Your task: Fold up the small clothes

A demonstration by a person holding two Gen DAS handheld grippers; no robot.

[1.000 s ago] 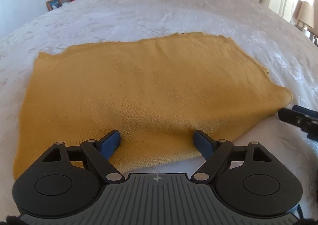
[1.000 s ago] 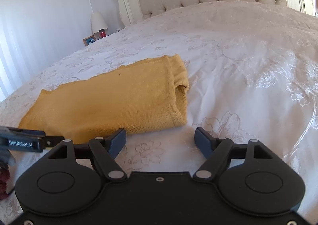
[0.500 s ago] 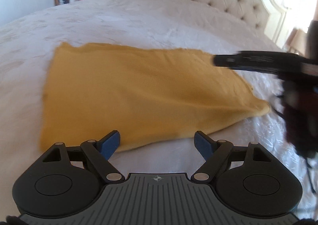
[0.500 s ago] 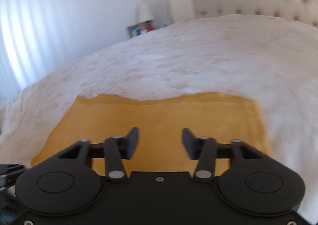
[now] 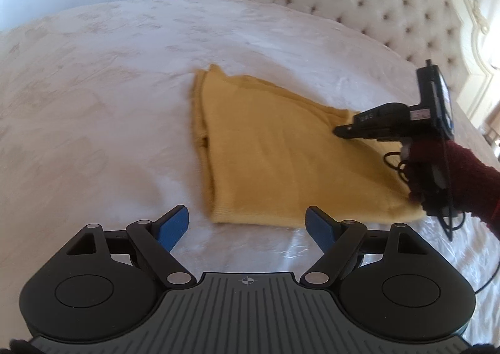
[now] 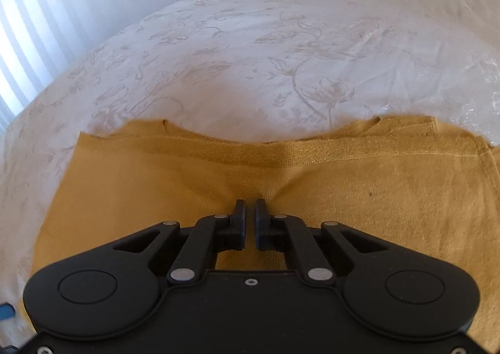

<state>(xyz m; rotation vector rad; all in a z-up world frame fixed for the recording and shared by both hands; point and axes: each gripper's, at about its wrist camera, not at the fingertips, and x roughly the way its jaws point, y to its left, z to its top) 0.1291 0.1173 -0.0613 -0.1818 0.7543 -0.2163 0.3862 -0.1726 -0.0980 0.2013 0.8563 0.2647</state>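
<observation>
While the yellow knit cloth [image 5: 281,160] lies flat and folded on the white bed [image 5: 109,103], the right hand-held gripper [image 6: 250,207] has just pinched shut on it. The left hand-held gripper [image 5: 248,224] stays wide open, empty, near its edge.

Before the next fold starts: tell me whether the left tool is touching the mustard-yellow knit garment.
Apart. In the left wrist view the left tool stands open over white bedspread, both blue pads short of the mustard-yellow knit garment hem, with a strip of bedspread between.
</observation>
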